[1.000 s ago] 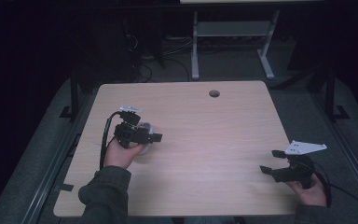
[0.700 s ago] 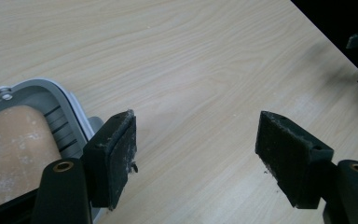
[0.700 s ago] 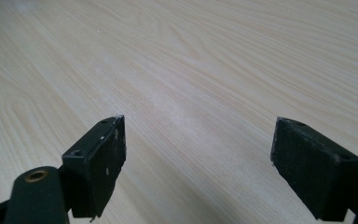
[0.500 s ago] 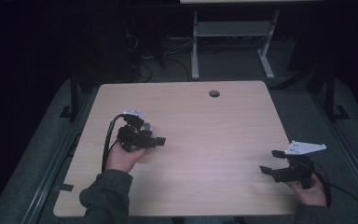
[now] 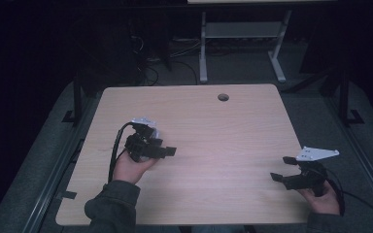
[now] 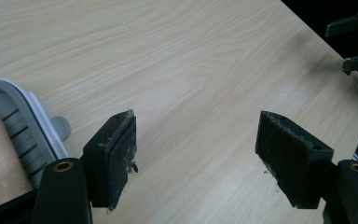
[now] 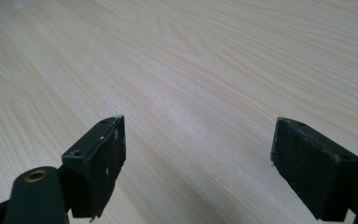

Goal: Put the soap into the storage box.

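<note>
Tabletop (image 5: 213, 131) pale woodgrain laminate, rounded corners — left hand-held gripper (image 6: 196, 158) and right hand-held gripper (image 7: 198, 163) jaws spread, empty.

The table (image 5: 209, 131) stands in the middle of the high view, its near edge toward the person. A round hole (image 5: 223, 97) sits in the tabletop near the far edge, right of centre. The left gripper (image 5: 167, 152) is held over the left half of the table, with the left hand (image 5: 132, 167) behind it and the sleeve (image 5: 111, 206) reaching past the near edge. The right gripper (image 5: 282, 169) is held over the near right corner, well apart from the left one. Behind the table, on the floor, stands a metal frame (image 5: 243, 43), with cables (image 5: 150, 58) lying to its left.
</note>
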Tool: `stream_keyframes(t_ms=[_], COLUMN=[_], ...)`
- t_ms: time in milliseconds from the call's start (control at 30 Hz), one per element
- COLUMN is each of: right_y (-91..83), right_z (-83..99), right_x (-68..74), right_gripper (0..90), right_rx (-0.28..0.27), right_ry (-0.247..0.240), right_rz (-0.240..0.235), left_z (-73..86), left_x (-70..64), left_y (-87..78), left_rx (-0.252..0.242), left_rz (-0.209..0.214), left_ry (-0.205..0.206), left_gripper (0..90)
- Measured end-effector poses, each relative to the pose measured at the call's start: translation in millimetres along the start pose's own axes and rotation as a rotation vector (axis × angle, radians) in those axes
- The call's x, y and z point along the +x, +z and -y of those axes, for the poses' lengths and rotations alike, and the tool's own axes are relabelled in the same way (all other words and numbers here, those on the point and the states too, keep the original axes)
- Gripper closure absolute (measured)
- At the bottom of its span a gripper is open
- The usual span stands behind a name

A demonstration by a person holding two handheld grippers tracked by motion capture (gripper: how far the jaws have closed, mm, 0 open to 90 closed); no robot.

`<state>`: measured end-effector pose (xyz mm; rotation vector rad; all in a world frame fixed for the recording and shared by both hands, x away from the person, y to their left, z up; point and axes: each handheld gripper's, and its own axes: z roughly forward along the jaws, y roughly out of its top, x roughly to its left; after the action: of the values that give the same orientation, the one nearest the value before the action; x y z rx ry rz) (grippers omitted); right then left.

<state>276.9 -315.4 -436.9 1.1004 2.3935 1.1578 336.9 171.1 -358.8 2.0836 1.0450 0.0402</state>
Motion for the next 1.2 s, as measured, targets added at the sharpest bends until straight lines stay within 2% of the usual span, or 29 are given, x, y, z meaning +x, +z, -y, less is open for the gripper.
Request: stream_keyframes(t_ms=[533,1200], right_y=[1.2,2.6], right_z=[-0.1,0.2], right_x=[0.4,0.4], right_gripper=[17.3,17.3], right_rx=[0.011,0.016], right_ry=[-0.003,-0.003], right_rz=[0.007,0.009], left_z=[13.8,33.3], left_x=[-1.8,-6.1], left_y=[5.7,6.8], left_rx=[0.004,0.013], left_rz=[0.026,0.049], left_ry=[0.013,0.058], left_gripper=[28.1,27.2])
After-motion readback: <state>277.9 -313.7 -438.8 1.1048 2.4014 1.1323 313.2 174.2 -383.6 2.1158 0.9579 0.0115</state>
